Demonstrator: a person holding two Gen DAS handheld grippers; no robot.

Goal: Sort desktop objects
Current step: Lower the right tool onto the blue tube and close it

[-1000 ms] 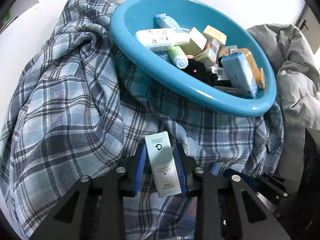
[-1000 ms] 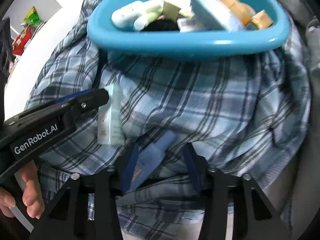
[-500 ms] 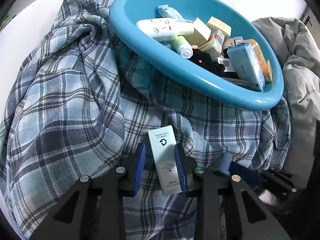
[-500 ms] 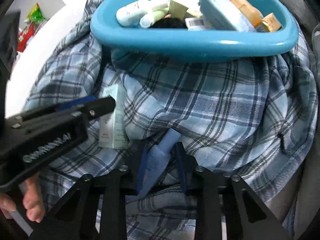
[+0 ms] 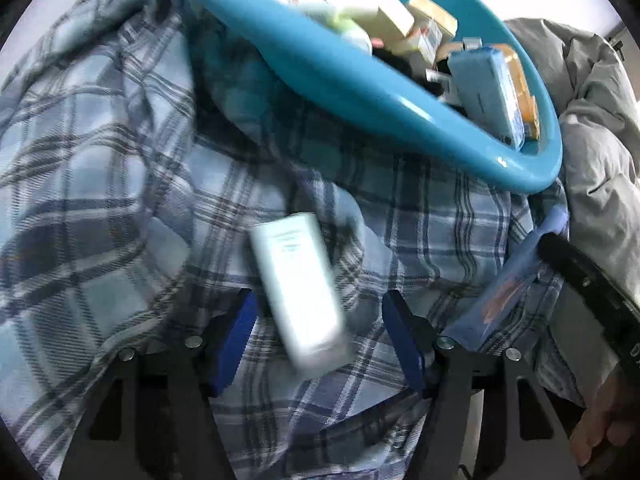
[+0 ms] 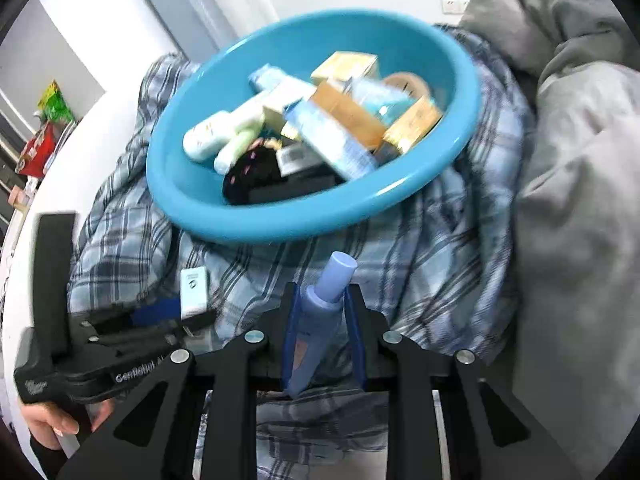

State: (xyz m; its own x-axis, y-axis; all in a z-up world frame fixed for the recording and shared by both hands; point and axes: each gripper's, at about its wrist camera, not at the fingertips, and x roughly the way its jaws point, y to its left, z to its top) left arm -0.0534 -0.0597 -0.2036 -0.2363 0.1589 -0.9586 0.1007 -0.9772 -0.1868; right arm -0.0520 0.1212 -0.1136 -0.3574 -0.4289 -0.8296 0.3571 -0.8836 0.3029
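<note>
The left gripper (image 5: 318,328) has its jaws spread wide, and the pale box (image 5: 298,288) sits loose between them over the plaid cloth (image 5: 100,184), blurred; whether it rests on the cloth I cannot tell. It looks light and stiff, best pinched across its long flat sides. The right gripper (image 6: 322,336) pinches a blue tube (image 6: 320,316) at mid-body, cap pointing toward the basin (image 6: 192,196). The tube looks soft and smooth, likely to slip if squeezed.
</note>
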